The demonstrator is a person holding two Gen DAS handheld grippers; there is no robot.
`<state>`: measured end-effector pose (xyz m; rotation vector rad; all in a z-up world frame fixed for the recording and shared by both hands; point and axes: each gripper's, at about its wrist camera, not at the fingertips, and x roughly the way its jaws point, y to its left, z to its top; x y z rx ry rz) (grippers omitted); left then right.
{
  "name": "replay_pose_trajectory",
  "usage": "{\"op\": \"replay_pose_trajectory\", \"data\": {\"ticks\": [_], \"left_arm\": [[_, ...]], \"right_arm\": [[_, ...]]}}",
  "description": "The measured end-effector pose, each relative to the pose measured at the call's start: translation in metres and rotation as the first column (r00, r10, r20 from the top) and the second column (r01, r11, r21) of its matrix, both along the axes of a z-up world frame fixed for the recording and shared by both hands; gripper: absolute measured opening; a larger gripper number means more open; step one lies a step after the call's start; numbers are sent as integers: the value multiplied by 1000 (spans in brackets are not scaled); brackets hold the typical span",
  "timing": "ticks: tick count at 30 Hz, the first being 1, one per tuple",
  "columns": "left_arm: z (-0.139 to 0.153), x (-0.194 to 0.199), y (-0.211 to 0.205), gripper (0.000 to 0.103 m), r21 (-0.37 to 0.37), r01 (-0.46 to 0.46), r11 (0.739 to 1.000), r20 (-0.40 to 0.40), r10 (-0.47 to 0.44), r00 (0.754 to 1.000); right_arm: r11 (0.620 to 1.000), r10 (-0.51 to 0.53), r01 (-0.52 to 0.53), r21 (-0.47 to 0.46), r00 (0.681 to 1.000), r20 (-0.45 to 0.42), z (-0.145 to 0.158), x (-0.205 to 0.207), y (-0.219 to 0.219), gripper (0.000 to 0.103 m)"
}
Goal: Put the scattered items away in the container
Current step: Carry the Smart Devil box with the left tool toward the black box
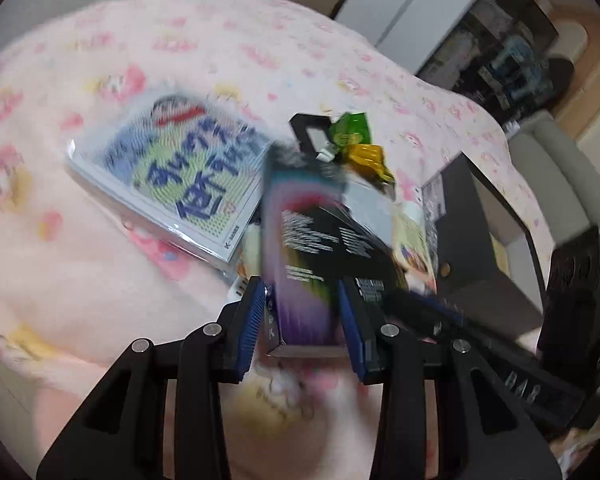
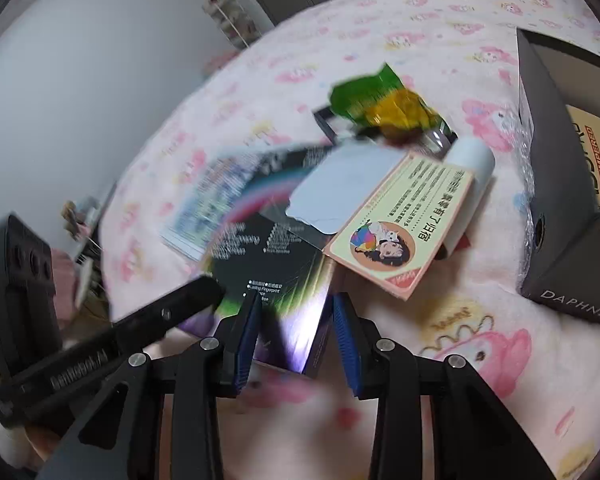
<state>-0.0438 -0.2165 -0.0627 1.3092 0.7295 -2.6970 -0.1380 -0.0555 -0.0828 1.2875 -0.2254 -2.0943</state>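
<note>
1. Blue pads of the left gripper pinch the near end of a dark box, which rides raised and blurred over the pink blanket, probably lifted for carrying.
2. Beside that box, the right gripper clamps the same box at its near edge; two grips likely steady a long, flat load.
3. Right of the box stands the grey container, open-topped, a packet already inside, so the goal is near.
4. Left of the box lies a flat game pack, not yet tidied.
5. Against the box's right edge rests a cream card, partly over a white tube.
6. Beyond the box sit green and yellow wrappers, loose on a black item.
</note>
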Motion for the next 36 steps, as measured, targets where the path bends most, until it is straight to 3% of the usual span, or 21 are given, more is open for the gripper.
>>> {"op": "replay_pose_trajectory", "data": {"ticks": [4, 8, 10, 11, 13, 16, 20, 25, 27, 31, 36], "left_arm": [[21, 12, 6, 36, -72, -14, 997, -23, 12, 1000], [38, 21, 10, 36, -75, 13, 997, -47, -17, 999], [45, 23, 17, 9, 32, 104, 994, -90, -101, 991], [47, 23, 22, 4, 66, 116, 991, -96, -109, 989], [47, 20, 40, 3, -8, 115, 993, -71, -115, 991], [25, 10, 43, 11, -25, 101, 995, -3, -101, 995], [0, 3, 33, 19, -45, 54, 998, 66, -51, 997], [-9, 5, 16, 47, -88, -6, 996, 75, 13, 997], [-10, 5, 9, 53, -114, -34, 993, 76, 43, 996], [-19, 0, -10, 55, -110, -76, 991, 102, 87, 991], [-35, -3, -23, 57, -80, -99, 992, 148, 110, 983]], "right_arm": [[999, 21, -22, -37, 1000, -22, 17, 9, 5, 33], [997, 24, -27, -72, 999, -43, 33, 19, 17, 33], [993, 40, -45, -109, 998, -44, 42, 24, 23, 30], [986, 70, -74, -151, 997, -29, 46, 28, 26, 27], [984, 83, -89, -152, 996, -42, 54, 37, 27, 18], [997, 64, -68, -41, 993, -96, 55, 46, 30, 15], [1000, 25, -25, -12, 999, -25, 31, 42, 44, 15], [1000, 21, -22, 14, 998, 52, 0, 39, 42, 20], [999, 35, -36, 13, 997, 66, -5, 41, 40, 28], [998, 66, -67, 13, 993, 93, -14, 40, 29, 40], [995, 73, -81, 58, 989, 126, -32, 29, 12, 42]]}}
